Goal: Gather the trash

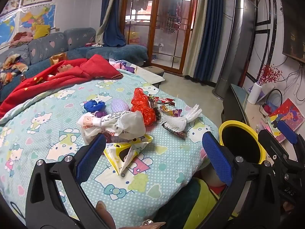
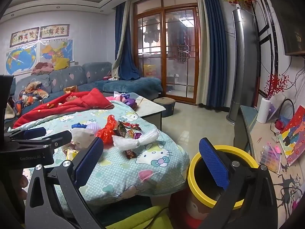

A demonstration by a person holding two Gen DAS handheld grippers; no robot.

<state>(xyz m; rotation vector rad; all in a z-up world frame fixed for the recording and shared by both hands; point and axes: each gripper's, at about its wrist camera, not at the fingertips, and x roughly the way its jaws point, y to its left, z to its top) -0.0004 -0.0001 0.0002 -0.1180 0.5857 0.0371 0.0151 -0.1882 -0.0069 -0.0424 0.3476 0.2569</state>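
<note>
Trash lies in a heap on the Hello Kitty quilt [image 1: 57, 133]: a white plastic bag [image 1: 114, 124], a red plastic bag [image 1: 143, 106], a yellow-white wrapper [image 1: 127, 150], white foam netting [image 1: 181, 120], snack wrappers [image 1: 167, 106] and a blue scrap [image 1: 94, 105]. My left gripper [image 1: 152, 152] is open and empty just short of the yellow-white wrapper. My right gripper [image 2: 152, 158] is open and empty, over the quilt's edge beside the yellow-rimmed bin [image 2: 215, 173]. The bin also shows in the left wrist view [image 1: 242, 139]. The red bag [image 2: 106, 131] and foam netting [image 2: 137, 141] show in the right wrist view.
A red blanket [image 1: 57, 76] lies at the quilt's far side, with a blue sofa [image 1: 57, 45] behind. A low cabinet [image 2: 266, 143] with a white vase and books runs along the right. A tall grey air conditioner [image 2: 244, 57] stands by the glass door.
</note>
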